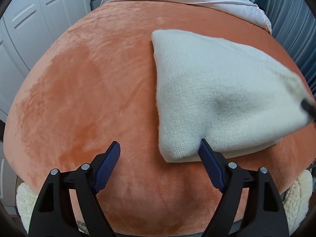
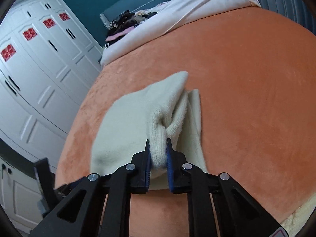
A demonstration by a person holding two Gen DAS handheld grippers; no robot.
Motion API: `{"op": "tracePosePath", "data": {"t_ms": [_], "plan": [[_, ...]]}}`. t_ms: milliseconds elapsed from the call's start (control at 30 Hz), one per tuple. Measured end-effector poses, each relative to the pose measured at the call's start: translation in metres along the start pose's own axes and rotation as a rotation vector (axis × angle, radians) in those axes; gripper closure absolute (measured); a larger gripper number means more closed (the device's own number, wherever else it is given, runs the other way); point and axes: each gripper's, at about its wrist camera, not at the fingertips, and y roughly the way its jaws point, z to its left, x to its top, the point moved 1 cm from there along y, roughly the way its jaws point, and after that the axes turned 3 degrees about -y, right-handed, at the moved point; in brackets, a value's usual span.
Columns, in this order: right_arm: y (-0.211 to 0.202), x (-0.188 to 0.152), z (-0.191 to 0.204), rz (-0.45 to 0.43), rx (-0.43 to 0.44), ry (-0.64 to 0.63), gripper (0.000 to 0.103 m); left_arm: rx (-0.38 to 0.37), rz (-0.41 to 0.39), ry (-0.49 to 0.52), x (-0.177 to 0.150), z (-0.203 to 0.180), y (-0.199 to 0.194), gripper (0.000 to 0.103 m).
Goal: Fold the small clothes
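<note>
A cream knitted garment lies on an orange plush blanket. My left gripper is open at the garment's near left corner, its right finger touching the cloth edge and its left finger on the blanket side. My right gripper is shut on a bunched ribbed edge of the garment and lifts it, so the cloth drapes over the lower layer. The right gripper's tip shows blurred at the right edge of the left wrist view.
A white duvet and a pile of dark clothes lie at the bed's far end. White wardrobe doors stand to the left. A cream fleece edge hangs at the near side of the bed.
</note>
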Motion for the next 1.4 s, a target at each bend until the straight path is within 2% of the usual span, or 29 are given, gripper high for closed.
{"op": "tracePosePath", "data": {"t_ms": [67,100,233,333,433,500,667,800,900,967,1067,1133,1233,1333,1367,1400], "plan": [[0.05,-0.023,-0.019,0.167,-0.11,-0.018,0.091,-0.009,0.031,-0.017,-0.002,0.001,0.01,0.022],[0.06,-0.032,-0.027,0.181,-0.103,0.007,0.09,-0.008,0.038,-0.021,-0.003,0.001,0.011,0.022],[0.031,-0.026,-0.012,0.089,-0.083,0.039,0.083,0.033,0.031,0.019,-0.008,-0.004,0.008,0.021],[0.012,-0.032,-0.003,0.028,-0.139,-0.006,0.08,0.051,0.031,0.03,-0.016,-0.008,0.006,0.022],[-0.001,-0.052,0.0,-0.01,-0.214,-0.028,0.064,0.038,0.01,0.019,-0.024,-0.013,-0.001,0.022],[-0.007,-0.059,-0.005,-0.03,-0.253,-0.015,0.048,0.036,-0.01,0.02,-0.029,-0.017,-0.006,0.021],[-0.006,-0.087,-0.005,-0.038,-0.332,-0.074,0.04,0.053,-0.043,0.055,-0.04,-0.031,-0.01,0.016],[-0.004,-0.095,-0.006,-0.053,-0.339,-0.127,0.035,0.068,-0.066,0.068,-0.048,-0.035,-0.012,0.015],[-0.003,-0.106,-0.002,-0.043,-0.33,-0.136,0.035,0.072,-0.058,0.067,-0.052,-0.035,-0.012,0.015],[-0.006,-0.105,-0.002,-0.019,-0.271,-0.111,0.035,0.045,-0.068,0.049,-0.05,-0.031,-0.018,0.015],[-0.016,-0.079,-0.01,-0.058,-0.195,-0.029,0.035,-0.036,-0.109,-0.035,-0.034,-0.018,-0.03,0.008],[-0.017,-0.052,-0.016,-0.08,-0.158,0.027,0.034,-0.115,-0.091,-0.113,-0.016,-0.008,-0.028,0.008],[0.01,-0.019,-0.026,-0.013,-0.105,0.103,0.032,-0.232,-0.054,-0.252,0.012,0.01,-0.017,0.008],[0.039,-0.002,-0.03,0.032,-0.11,0.139,0.032,-0.331,-0.031,-0.373,0.036,0.025,0.0,0.005],[0.05,0.002,-0.029,0.059,-0.095,0.142,0.045,-0.338,0.01,-0.396,0.043,0.028,0.012,0.005],[0.06,0.005,-0.026,0.09,-0.086,0.13,0.065,-0.33,0.073,-0.421,0.048,0.03,0.028,0.006]]}}
